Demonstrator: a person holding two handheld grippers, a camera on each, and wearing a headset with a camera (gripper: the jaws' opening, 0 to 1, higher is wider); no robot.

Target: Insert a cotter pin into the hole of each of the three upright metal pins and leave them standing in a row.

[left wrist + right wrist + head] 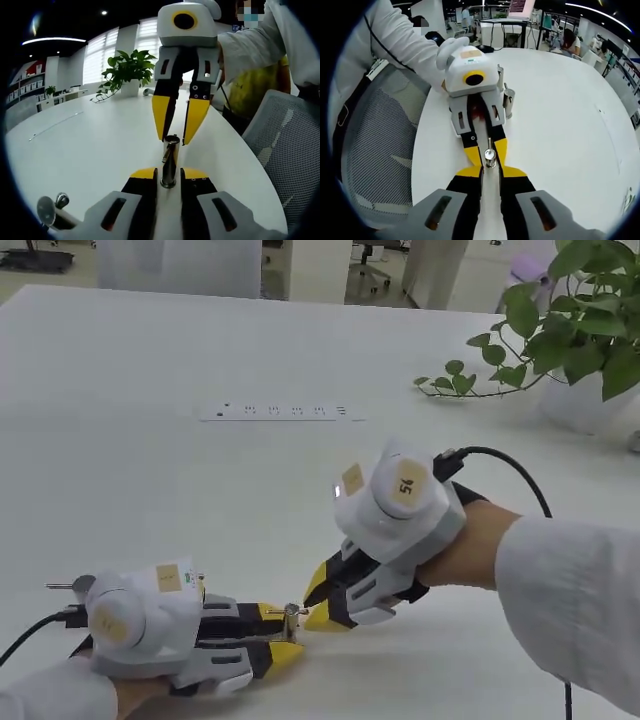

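Note:
A short upright metal pin (291,623) (169,167) (490,157) stands near the table's front edge. My left gripper (283,634) (168,174) is shut on its base from the left. A thin cotter pin (285,612) (166,153) sits crosswise in the hole near the pin's top. My right gripper (319,600) (491,172) comes in from the right, and its yellow fingertips (162,120) stand slightly apart on either side of the pin's top. Two more metal pins (507,100) (72,587) stand behind the left gripper's body.
A white power strip (282,412) lies flat in the middle of the white table (150,470). A potted plant (570,330) stands at the back right. A mesh office chair (285,145) is at the table's edge, close to the person's body.

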